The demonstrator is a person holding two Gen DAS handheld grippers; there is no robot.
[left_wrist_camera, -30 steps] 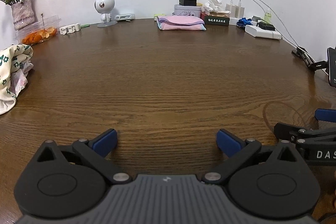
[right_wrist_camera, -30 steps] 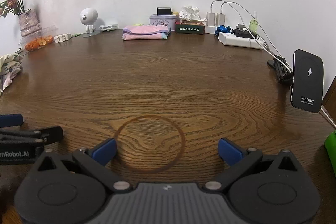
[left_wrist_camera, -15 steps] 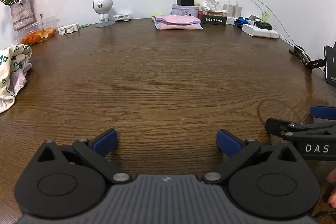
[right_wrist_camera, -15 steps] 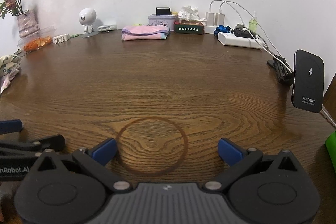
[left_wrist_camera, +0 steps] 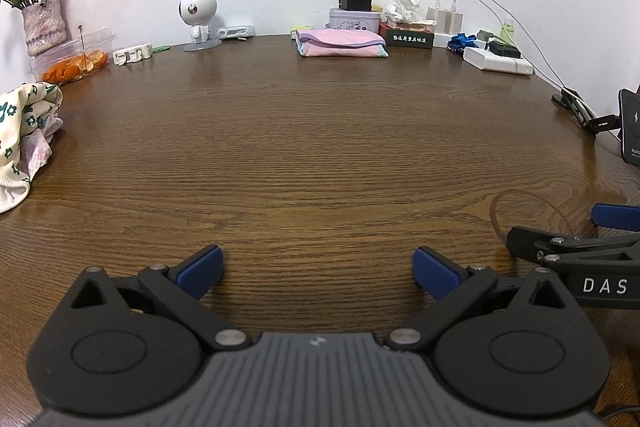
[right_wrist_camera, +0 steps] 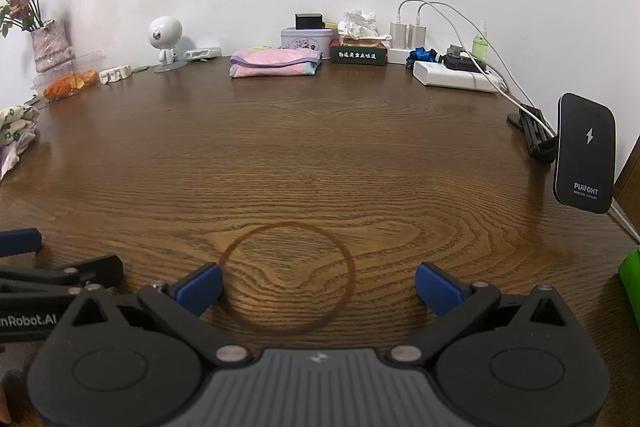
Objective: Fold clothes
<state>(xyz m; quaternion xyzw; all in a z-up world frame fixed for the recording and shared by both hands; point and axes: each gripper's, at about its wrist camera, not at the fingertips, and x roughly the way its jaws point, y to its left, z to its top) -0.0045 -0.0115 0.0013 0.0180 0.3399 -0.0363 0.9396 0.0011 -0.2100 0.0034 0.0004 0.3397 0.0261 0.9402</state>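
Observation:
A crumpled cream garment with green flowers (left_wrist_camera: 24, 135) lies at the table's left edge; it also shows in the right wrist view (right_wrist_camera: 16, 131). A folded pink cloth (left_wrist_camera: 340, 43) lies at the back of the table, also in the right wrist view (right_wrist_camera: 276, 63). My left gripper (left_wrist_camera: 316, 269) is open and empty, low over the bare wood near the front. My right gripper (right_wrist_camera: 318, 285) is open and empty over a dark ring stain (right_wrist_camera: 286, 277). Each gripper shows at the edge of the other's view.
The brown wooden table (left_wrist_camera: 320, 147) carries a white robot figure (left_wrist_camera: 198, 17), a vase of flowers (left_wrist_camera: 42, 25), a clear box of orange peel (left_wrist_camera: 74, 61), a tin, a tissue box and chargers with cables (right_wrist_camera: 456, 77) along the back. A phone charger stand (right_wrist_camera: 584, 151) is at right.
Both grippers have drifted slightly; the views shifted a little, and the right gripper sits a bit further left in the left wrist view. Both jaws stay open.

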